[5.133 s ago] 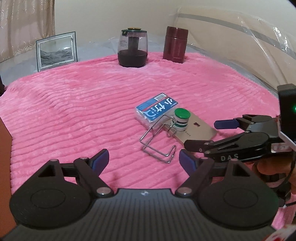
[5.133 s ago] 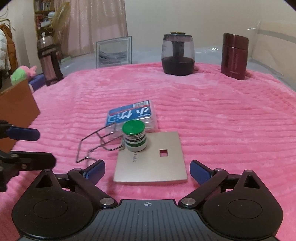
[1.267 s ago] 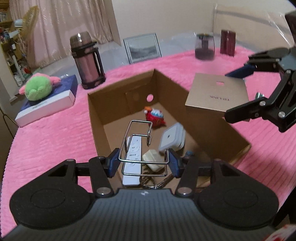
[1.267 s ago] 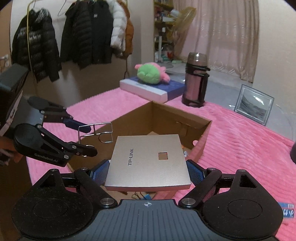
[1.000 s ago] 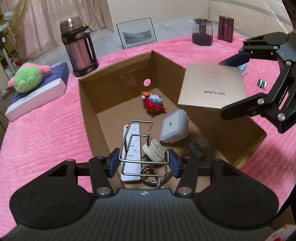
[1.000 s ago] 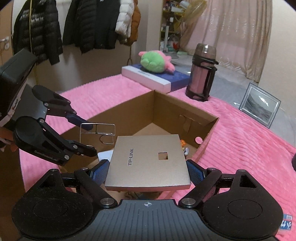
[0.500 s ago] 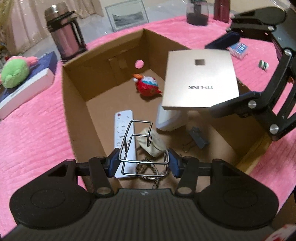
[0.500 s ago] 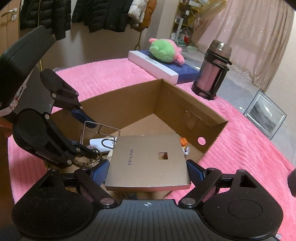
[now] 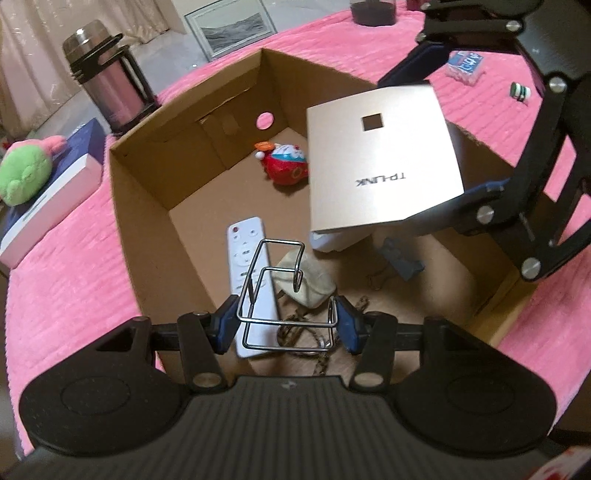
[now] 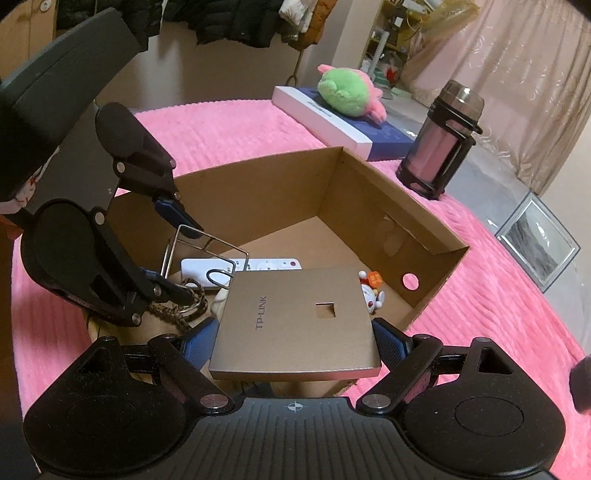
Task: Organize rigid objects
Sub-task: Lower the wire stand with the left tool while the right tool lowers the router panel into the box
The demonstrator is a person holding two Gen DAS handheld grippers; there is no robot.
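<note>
An open cardboard box stands on the pink blanket. My left gripper is shut on a bent wire holder and hangs over the box's near edge. My right gripper is shut on a flat gold TP-LINK panel, held level above the box's inside. In the box lie a white remote, a red toy figure, a cream pouch, a braided keyring and a small blue clip. A white object is mostly hidden under the panel.
Left of the box stand a steel flask and a flat blue-and-white box with a green plush toy. A framed picture leans behind. A small green-capped jar and a blue packet lie on the blanket at right.
Both grippers have sunk toward the box and rolled a little, each keeping its grip. The panel now covers more of the box's inside.
</note>
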